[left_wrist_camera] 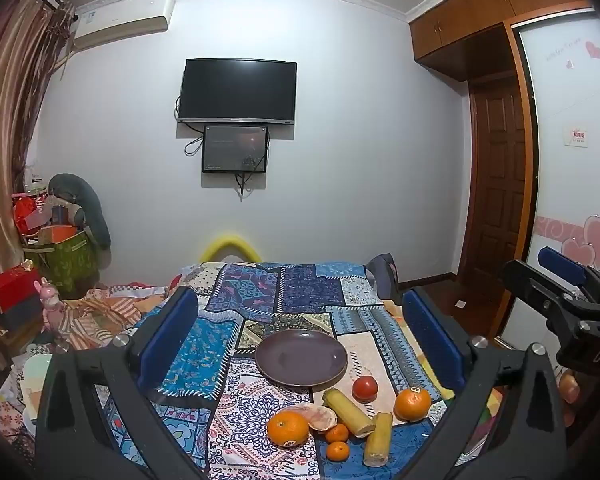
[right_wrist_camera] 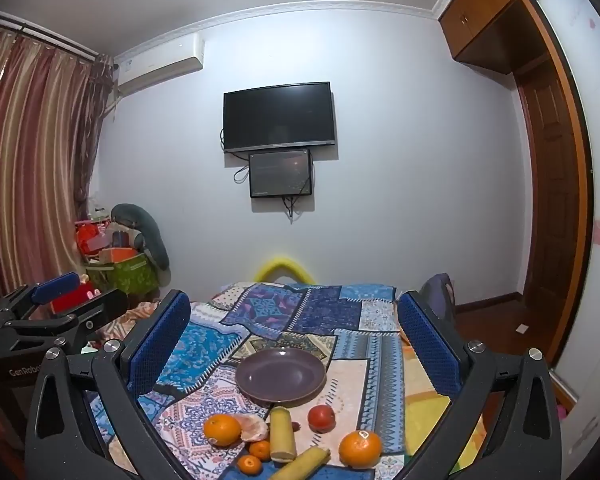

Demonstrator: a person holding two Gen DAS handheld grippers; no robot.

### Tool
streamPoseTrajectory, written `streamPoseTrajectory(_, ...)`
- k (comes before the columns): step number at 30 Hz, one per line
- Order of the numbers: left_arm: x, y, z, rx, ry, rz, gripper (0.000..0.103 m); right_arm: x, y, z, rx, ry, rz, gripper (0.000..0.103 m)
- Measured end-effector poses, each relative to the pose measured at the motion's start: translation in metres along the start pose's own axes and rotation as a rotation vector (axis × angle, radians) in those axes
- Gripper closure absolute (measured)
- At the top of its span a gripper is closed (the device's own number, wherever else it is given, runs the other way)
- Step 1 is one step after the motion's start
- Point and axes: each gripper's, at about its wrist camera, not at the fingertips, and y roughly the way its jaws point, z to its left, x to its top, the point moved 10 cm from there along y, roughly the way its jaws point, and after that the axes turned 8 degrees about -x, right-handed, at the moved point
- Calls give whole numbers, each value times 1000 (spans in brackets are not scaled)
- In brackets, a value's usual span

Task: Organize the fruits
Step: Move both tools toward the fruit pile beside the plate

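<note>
Here, both claws hang level over a patchwork-covered table.
Left gripper (left_wrist_camera: 300,344): jaws spread as wide as they go, nothing between the blue pads, nothing held.
Right gripper (right_wrist_camera: 294,346): likewise fully spread and empty; it also shows at the right edge of the left wrist view.
Plate (left_wrist_camera: 301,357): purple, bare, lying straight ahead between the left claw's fingers; in the right wrist view (right_wrist_camera: 280,376) it sits just left of centre between that claw's fingers.
Tomato (left_wrist_camera: 365,388): just beyond the plate's near right rim, closer to the claws.
Stickered orange (left_wrist_camera: 412,403): near the left claw's right finger, to the right of the tomato.
Second orange (left_wrist_camera: 287,428): low and centre in the left claw's gap, sticker facing the claw, touching a piece of peel.
Peel (left_wrist_camera: 318,417): pinkish, cupped, directly right of that orange.
Mandarins (left_wrist_camera: 337,433): two small ones, one behind the other, nearest the claws; the nearer one (left_wrist_camera: 337,451) lies apart from the first.
Yellow sticks (left_wrist_camera: 348,412): two cut lengths, perhaps sugarcane or corn; one angled toward the plate, the other (left_wrist_camera: 378,438) beside it, pointing at the claw.
Patchwork cloth (left_wrist_camera: 204,344): blue and pink panels under all the fruit.
</note>
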Motion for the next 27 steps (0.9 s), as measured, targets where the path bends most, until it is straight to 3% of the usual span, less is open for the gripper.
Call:
streamPoseTrajectory(7,-1,2,2,10,4,1,0,-2,2,0,0,1,4,0)
streamPoseTrajectory(14,-14,20,9,14,-2,58,0,-14,17,-7,-27,-9,39,0)
streamPoseTrajectory(21,-44,54,26,21,9,173,0,-55,44,-28,-39,-4,161,0)
streamPoseTrajectory(27,-87,91,37,4,-3,326,4,-99,65,-52,-75,-24,293,0)
